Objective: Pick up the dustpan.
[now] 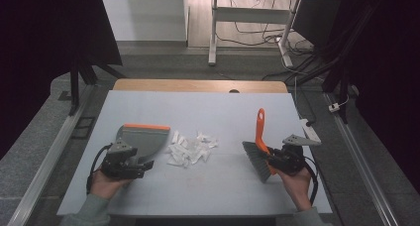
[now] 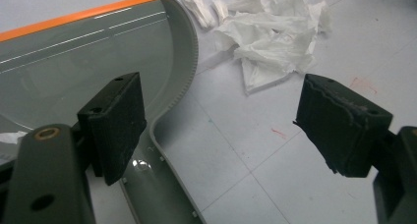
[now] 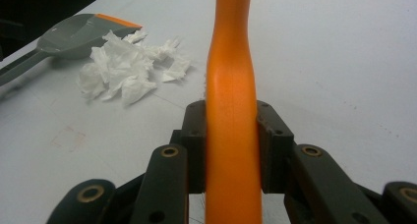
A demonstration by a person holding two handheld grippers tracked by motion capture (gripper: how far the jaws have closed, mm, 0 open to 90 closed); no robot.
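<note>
A grey dustpan (image 1: 141, 137) with an orange front lip lies on the left of the table, and its handle (image 2: 157, 189) runs back toward my left gripper (image 1: 134, 164). In the left gripper view, that gripper (image 2: 221, 103) is open; the handle lies between the jaws, close beside the left one, and neither pad presses on it. A heap of torn white paper scraps (image 1: 190, 149) (image 2: 268, 35) (image 3: 123, 69) lies just right of the dustpan (image 3: 74, 32). My right gripper (image 1: 275, 159) (image 3: 231, 123) is shut on the orange handle (image 3: 230, 86) of a hand brush (image 1: 260, 132), whose grey bristles (image 1: 255, 160) face the scraps.
The pale tabletop (image 1: 223, 112) has a wooden strip along its far edge. A white strip (image 1: 309, 129) lies by the right edge. Metal rails run along both sides, and behind stand a desk frame (image 1: 213, 32) and loose cables on the floor.
</note>
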